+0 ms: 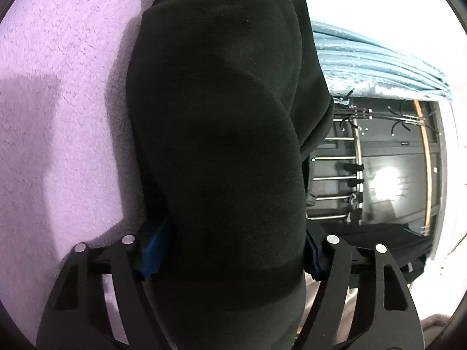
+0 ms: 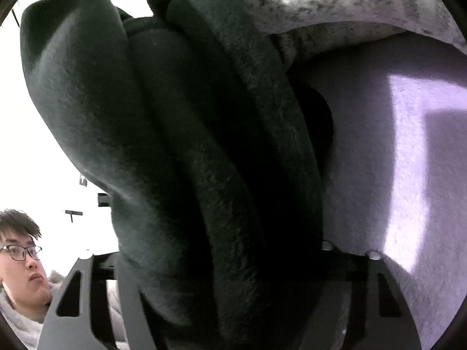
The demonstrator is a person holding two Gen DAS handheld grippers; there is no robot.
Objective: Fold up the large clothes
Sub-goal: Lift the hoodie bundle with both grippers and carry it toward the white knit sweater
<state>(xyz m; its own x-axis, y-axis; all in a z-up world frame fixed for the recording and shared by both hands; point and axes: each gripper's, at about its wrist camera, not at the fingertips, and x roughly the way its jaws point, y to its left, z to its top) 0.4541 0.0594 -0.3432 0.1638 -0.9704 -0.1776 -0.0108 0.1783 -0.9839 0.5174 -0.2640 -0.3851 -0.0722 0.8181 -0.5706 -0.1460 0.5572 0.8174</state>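
A thick black fleece garment (image 1: 221, 134) fills the middle of the left wrist view and hangs forward over a lilac fuzzy surface (image 1: 58, 116). My left gripper (image 1: 230, 248) is shut on the garment, which bulges out between the blue pads (image 1: 151, 250). In the right wrist view the same black garment (image 2: 181, 145) runs in several thick folds between the fingers. My right gripper (image 2: 221, 262) is shut on these folds. Its fingertips are hidden by the cloth. A speckled grey-white lining (image 2: 335, 5) shows at the top.
The lilac surface (image 2: 408, 160) lies to the right in the right wrist view. In the left wrist view a blue curtain (image 1: 379, 58) and a metal rack with hangers (image 1: 350, 160) stand at the right. A person's face with glasses (image 2: 23, 262) is at lower left.
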